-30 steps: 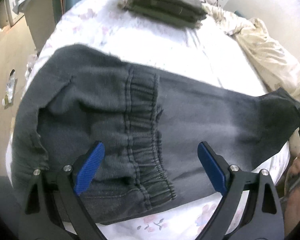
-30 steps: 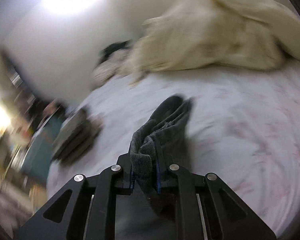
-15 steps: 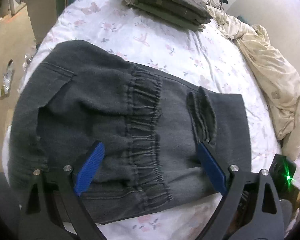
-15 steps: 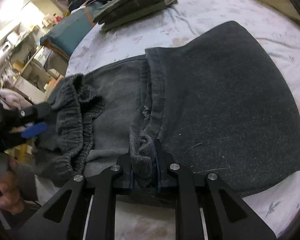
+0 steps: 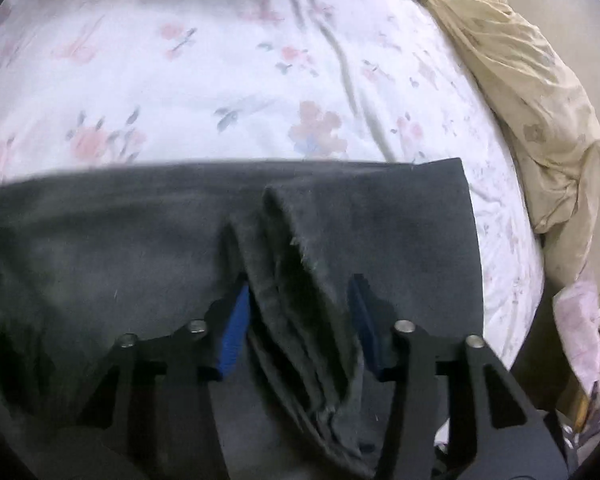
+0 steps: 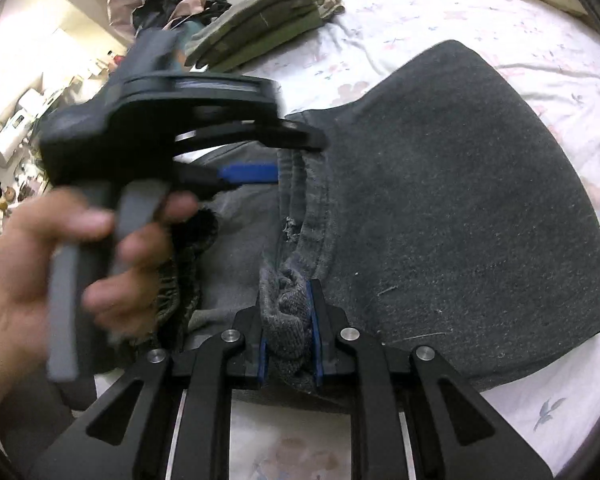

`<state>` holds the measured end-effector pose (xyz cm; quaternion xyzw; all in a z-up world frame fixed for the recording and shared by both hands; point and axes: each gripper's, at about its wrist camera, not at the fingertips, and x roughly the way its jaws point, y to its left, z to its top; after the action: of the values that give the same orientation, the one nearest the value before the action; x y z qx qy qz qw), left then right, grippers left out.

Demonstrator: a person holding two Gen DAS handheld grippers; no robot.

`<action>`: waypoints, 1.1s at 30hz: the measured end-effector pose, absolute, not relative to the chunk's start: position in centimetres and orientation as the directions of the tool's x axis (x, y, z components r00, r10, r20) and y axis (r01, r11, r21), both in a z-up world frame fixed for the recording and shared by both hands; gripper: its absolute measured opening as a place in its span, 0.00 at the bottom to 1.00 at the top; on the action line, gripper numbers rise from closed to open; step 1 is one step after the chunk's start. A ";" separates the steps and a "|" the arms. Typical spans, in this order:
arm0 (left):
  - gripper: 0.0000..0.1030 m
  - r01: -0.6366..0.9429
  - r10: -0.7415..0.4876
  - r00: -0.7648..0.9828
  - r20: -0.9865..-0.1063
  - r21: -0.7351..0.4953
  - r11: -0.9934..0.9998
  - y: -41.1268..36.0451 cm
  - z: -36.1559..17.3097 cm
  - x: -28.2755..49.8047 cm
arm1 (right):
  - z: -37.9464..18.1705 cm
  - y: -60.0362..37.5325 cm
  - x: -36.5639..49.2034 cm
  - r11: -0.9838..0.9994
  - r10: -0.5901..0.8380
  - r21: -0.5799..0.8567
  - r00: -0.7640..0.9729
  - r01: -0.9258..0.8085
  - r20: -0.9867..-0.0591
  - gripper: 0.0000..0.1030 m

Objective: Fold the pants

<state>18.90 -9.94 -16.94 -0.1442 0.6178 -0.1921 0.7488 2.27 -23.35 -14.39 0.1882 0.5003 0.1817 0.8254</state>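
Dark grey pants [image 6: 460,200] lie folded over on the floral bed sheet [image 5: 220,80]. Their leg cuffs [image 5: 292,280] stand up as a ridge on top of the cloth. My left gripper [image 5: 298,312] straddles this ridge. Its jaws are closing, the blue pads [image 5: 234,320] are close on either side, and no firm pinch shows. In the right wrist view a hand [image 6: 40,260] holds the left gripper [image 6: 296,156] over the cuff seam. My right gripper [image 6: 288,320] is shut on the bunched near end of the cuffs [image 6: 286,304].
A stack of folded olive garments [image 6: 260,20] sits at the far side of the bed. A crumpled cream blanket [image 5: 520,80] lies along the right edge. Beyond the bed's left side is a cluttered room [image 6: 20,120]. The bed's edge is near the bottom of both views.
The right gripper carried the cuffs over and laid the legs across the pants, then held still. The left gripper moved right from the waistband to the cuffs, and its jaws narrowed around them.
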 end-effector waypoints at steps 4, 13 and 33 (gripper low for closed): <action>0.06 0.194 -0.463 0.174 -0.869 -0.431 0.881 -10.4 -15.9 19.1 | -13.3 -23.2 2.0 0.873 0.476 0.468 0.461 -0.140 -0.749 0.16; 0.05 0.310 -0.496 0.263 -0.827 -0.415 0.856 -8.3 -6.7 18.5 | -6.6 -21.5 -0.4 0.860 0.501 0.446 0.569 -0.248 -0.652 0.16; 0.40 0.186 -0.156 0.328 -0.932 -0.098 0.978 2.0 -8.0 15.4 | -10.0 -7.8 -4.1 0.776 0.605 0.455 0.313 -0.436 -0.732 0.57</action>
<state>15.39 1.99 -8.02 0.0131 0.5700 -0.1048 0.8148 -4.12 -7.82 -10.00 0.0863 0.4891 0.3230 0.8056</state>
